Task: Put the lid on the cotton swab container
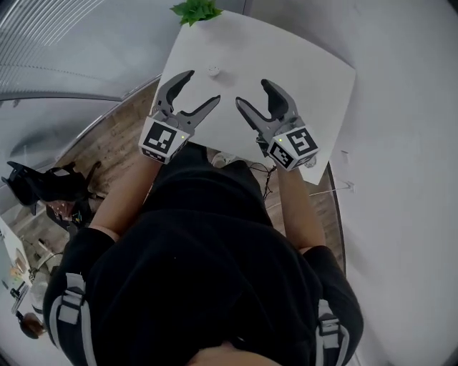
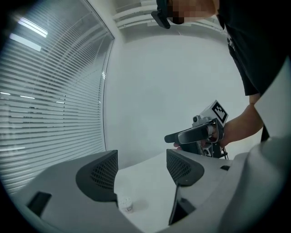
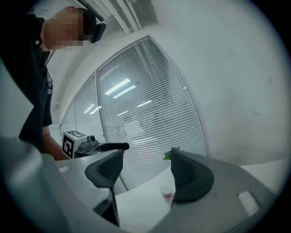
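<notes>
Cotton swab container, small, pale, round (image 1: 213, 71): sits on the white desk (image 1: 315, 78) toward its far side, short of the green leafy plant (image 1: 195, 11) at the far edge. It looks upright, axis vertical, nothing touching it.

Left claw (image 1: 204, 87): jaws apart, empty, hovering over the desk. Its view has the container low between the jaws, ahead and apart from both pads.

Right claw (image 1: 251, 91): also spread, nothing gripped. Its view puts the container ahead, partly hidden behind the right-hand jaw.

Key relation: the container lies forward of both claws, roughly on the centreline between them. From the head view the left claw's outer fingertip looks nearest, so I'd judge the left has the shorter reach, straight ahead and down.

Lid: can't pick it out with confidence in any view, and can't tell if the container is already capped. Too small in the head view. My read is the task hasn't started.
</notes>
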A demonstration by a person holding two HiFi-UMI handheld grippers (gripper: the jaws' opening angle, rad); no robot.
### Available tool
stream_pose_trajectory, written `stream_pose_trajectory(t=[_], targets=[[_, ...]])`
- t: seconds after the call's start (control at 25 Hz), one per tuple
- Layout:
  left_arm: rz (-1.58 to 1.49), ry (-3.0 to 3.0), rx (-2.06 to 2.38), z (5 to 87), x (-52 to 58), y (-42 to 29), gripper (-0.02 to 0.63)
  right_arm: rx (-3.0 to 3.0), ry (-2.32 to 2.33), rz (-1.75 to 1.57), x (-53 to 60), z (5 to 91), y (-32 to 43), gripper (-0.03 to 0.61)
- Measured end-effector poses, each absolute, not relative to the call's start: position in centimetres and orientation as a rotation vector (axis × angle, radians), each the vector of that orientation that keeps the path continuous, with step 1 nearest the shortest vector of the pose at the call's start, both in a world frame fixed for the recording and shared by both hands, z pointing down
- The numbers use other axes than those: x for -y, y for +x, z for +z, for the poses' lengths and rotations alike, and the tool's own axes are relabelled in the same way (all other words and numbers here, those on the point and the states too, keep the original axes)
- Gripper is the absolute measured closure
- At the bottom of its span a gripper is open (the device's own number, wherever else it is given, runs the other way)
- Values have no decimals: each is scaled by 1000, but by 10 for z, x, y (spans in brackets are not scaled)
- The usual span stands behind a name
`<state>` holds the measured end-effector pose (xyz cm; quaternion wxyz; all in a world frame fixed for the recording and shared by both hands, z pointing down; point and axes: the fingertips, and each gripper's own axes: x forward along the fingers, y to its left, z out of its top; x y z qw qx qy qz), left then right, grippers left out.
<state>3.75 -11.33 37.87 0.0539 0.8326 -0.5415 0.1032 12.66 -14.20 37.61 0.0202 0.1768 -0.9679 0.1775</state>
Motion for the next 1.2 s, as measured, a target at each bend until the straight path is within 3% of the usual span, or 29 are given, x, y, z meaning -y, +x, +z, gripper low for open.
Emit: stream_pose_trajectory(t=[1.2], targets=[[432,2277,1707,576,173,-7,278,2895,466,824,225,512,57,290]])
